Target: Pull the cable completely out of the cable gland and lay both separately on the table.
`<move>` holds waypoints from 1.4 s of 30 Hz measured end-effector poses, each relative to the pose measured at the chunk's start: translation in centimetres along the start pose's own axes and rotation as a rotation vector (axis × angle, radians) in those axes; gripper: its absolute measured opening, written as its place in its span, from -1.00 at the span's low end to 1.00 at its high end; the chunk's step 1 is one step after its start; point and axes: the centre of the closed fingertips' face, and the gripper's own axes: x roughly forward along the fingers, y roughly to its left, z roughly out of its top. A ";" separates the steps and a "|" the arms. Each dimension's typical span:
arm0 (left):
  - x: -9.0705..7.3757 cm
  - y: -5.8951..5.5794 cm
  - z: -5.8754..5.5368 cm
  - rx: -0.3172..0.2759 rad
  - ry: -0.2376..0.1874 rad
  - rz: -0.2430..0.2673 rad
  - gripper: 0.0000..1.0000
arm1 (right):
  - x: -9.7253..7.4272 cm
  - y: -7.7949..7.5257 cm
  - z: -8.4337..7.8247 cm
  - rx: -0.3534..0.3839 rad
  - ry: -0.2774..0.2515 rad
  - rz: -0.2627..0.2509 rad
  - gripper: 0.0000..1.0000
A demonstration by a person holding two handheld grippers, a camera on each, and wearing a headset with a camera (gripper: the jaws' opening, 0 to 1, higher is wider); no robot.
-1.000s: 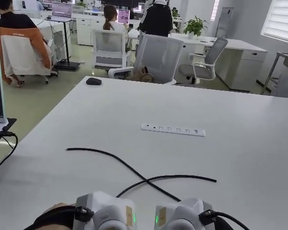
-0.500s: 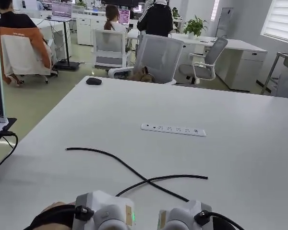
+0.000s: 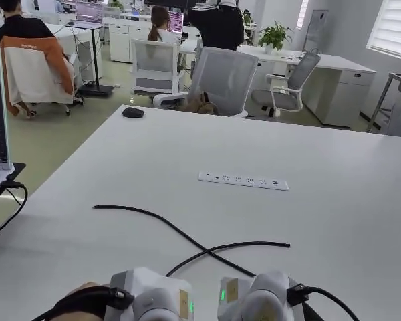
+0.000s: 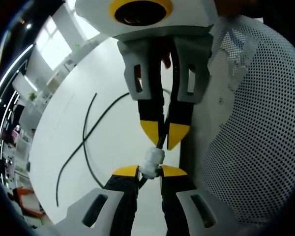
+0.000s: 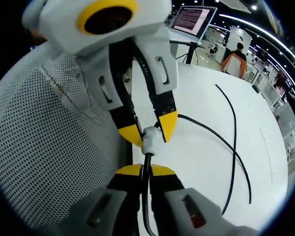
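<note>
My left claw (image 4: 150, 172) clamps the gland (image 4: 152, 158), my right claw (image 5: 146, 170) the cable (image 3: 254, 244) at its twelve o'clock. The cable looks not yet out; laying both on the worktop (image 3: 307, 147) remains.

white cable gland (image 4: 152, 161) threaded on a thin black cable (image 3: 207, 252), slack crossed over itself on the table (image 3: 321, 221)

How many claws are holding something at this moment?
2. The left claw grips the white cable gland; the right claw, facing it, grips the black cable right beside the gland.
</note>
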 end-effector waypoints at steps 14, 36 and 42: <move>-0.2 0.3 -0.3 -0.019 0.005 0.010 -0.69 | 0.1 -0.7 -1.8 -0.034 0.096 -0.045 -0.95; -0.5 0.3 1.6 -0.027 -0.088 0.002 -0.69 | -0.3 -0.6 0.4 -0.009 -0.017 -0.025 -0.94; -0.4 1.0 1.2 0.042 -0.063 0.038 -0.61 | -0.6 -0.7 0.7 -0.053 -0.035 -0.033 -0.95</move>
